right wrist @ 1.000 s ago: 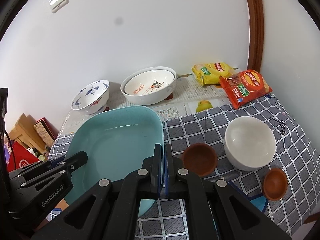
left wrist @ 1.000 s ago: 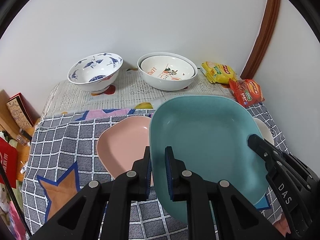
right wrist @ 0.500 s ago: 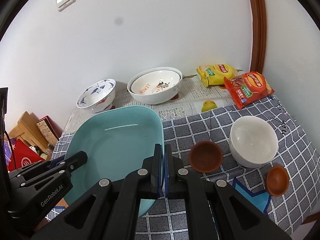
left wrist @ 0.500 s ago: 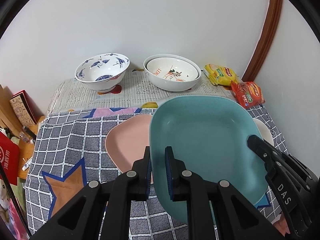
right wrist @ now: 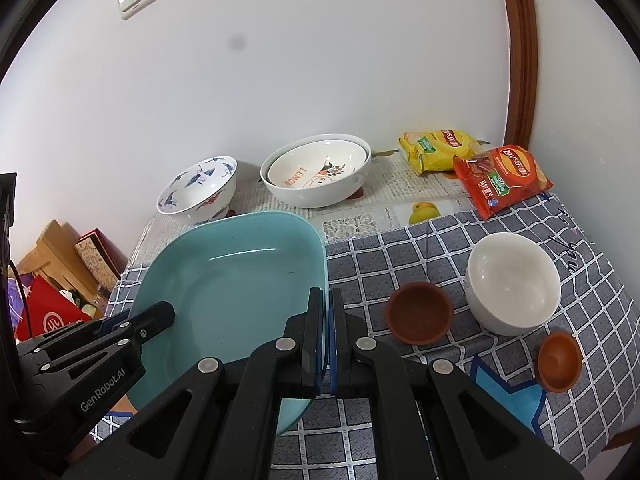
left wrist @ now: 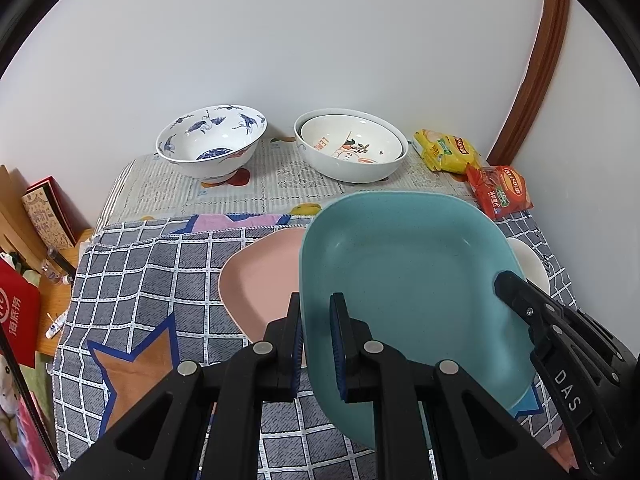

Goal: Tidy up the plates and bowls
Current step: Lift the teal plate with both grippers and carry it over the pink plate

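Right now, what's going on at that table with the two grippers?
A person is holding the teal plate with both grippers: the left gripper is clamped on its left rim, the right gripper on its right rim. The plate hangs partly over the pink plate, which lies on the checked cloth. A white bowl and two small brown bowls wait to the right; nested bowls sit at the back.

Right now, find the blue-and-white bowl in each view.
Left wrist: blue-and-white bowl at upper left, on the newspaper by the wall.
Right wrist: same bowl at middle left, above the teal plate.
Shared landmark: the stacked white bowls just right of it.
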A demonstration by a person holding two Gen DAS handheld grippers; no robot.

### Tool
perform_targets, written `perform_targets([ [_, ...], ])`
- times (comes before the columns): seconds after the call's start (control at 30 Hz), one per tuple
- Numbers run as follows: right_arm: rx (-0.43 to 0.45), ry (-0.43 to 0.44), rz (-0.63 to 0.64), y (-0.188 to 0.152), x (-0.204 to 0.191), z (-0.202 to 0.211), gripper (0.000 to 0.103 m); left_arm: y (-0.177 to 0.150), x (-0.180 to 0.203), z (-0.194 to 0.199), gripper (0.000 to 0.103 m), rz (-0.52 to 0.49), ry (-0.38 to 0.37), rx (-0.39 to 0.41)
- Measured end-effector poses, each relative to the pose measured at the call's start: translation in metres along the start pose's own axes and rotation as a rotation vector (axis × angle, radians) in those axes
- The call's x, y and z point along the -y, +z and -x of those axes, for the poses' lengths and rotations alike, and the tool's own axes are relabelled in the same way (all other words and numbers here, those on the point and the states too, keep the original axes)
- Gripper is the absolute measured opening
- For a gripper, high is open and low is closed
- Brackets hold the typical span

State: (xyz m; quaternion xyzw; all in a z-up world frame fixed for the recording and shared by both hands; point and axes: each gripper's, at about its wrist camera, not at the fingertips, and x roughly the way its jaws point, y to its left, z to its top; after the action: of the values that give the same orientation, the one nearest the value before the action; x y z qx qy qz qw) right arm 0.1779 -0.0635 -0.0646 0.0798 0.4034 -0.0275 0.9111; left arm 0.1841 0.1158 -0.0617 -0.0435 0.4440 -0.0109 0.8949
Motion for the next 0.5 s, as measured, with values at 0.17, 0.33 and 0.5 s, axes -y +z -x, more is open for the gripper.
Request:
perform_targets([
  [0.17, -0.002, 0.001, 0.003, -0.0007, -0.0028, -0.0015, 0.003, -0.0009, -0.0027, 0.0000, 0.013, 0.001, 0.002, -0.001],
  [0.33, -0.004, 0.003, 0.006, -0.0013, -0.0057, -0.0035, 0.003, -0.0009, -0.0062, -0.0008, 0.013, 0.005, 0.005, -0.002],
  [0.5, -0.007, 0.008, 0.013, -0.0020, -0.0099, -0.0058, 0.003, -0.0014, -0.0106, -0.0021, 0.013, 0.013, 0.008, -0.004],
])
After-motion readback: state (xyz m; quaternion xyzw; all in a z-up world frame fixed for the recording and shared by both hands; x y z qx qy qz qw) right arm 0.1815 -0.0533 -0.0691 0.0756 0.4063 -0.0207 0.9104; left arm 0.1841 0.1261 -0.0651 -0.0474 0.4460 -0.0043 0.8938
